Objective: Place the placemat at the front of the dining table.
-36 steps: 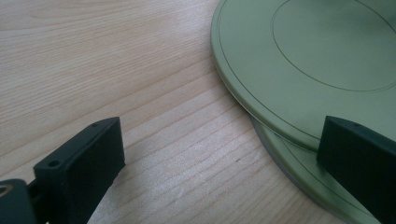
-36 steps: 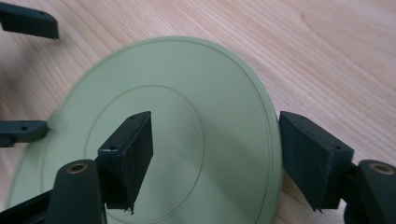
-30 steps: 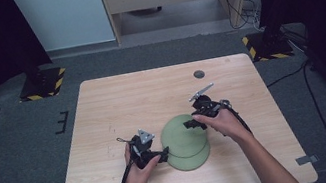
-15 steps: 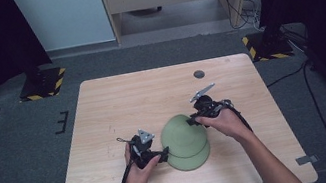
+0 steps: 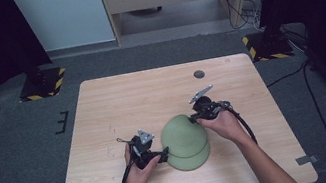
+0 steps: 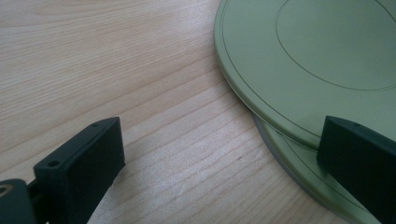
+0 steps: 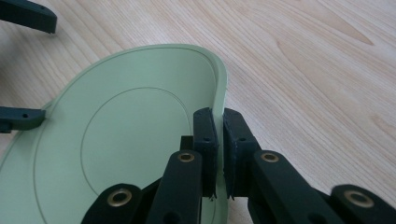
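On the table (image 5: 103, 112), right tongs (image 7: 219, 140) pinching the top plate's (image 7: 116, 140) rim have slid it off the lower plate (image 6: 299, 168) — left tongs (image 6: 219, 158) gape empty, separation underway.

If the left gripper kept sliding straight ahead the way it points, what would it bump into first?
Probably the green plates. The left gripper is open, bare table lies between its jaws, and one jaw already reaches over the lower plate, under the top plate. Straight on, the rims come first, though depth is hard to judge.

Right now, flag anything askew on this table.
The upper round green plate sits shifted off the lower green plate, its far rim pinched by the right gripper. The left gripper is open at the stack's edge.
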Action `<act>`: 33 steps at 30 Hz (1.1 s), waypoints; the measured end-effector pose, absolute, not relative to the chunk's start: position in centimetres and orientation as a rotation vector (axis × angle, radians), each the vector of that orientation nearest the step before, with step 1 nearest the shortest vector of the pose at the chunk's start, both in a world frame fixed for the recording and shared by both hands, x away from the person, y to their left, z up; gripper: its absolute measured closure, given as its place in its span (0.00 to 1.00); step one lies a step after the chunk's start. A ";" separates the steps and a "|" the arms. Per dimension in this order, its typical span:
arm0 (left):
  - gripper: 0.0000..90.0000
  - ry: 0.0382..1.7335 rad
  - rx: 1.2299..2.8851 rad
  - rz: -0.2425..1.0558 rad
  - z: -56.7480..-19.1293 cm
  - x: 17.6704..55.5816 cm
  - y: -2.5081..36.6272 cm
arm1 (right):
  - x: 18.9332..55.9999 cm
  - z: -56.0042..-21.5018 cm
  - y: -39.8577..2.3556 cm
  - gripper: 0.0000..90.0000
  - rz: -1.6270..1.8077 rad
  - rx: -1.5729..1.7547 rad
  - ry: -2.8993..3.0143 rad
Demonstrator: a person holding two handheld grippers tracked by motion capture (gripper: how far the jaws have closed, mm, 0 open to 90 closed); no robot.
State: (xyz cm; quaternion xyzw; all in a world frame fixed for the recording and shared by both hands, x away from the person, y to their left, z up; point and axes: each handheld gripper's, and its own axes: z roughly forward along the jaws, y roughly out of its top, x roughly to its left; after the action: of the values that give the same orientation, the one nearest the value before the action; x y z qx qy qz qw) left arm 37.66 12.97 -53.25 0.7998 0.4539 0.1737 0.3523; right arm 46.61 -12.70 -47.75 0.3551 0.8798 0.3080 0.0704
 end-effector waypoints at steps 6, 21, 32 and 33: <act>0.02 1.172 2.064 0.446 -53.1 37.6 13.0 | 46.6 -47.6 -12.8 0.95 0.948 1.081 2.643; 0.03 1.337 1.906 0.486 -51.4 39.3 19.2 | 46.2 -44.7 -14.0 0.95 1.042 1.060 2.624; 0.03 1.438 1.898 0.530 -51.8 40.4 22.5 | 47.1 -42.8 -13.9 0.95 1.081 1.080 2.620; 0.03 1.444 1.903 0.531 -52.0 40.5 22.6 | 47.2 -42.5 -13.7 0.95 1.099 1.070 2.621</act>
State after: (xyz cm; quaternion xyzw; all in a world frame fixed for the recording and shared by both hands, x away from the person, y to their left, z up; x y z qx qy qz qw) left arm 40.51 22.63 -51.97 0.7312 0.5549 0.2040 0.3403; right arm 47.22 -13.73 -42.49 0.3518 0.8620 0.3612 0.0522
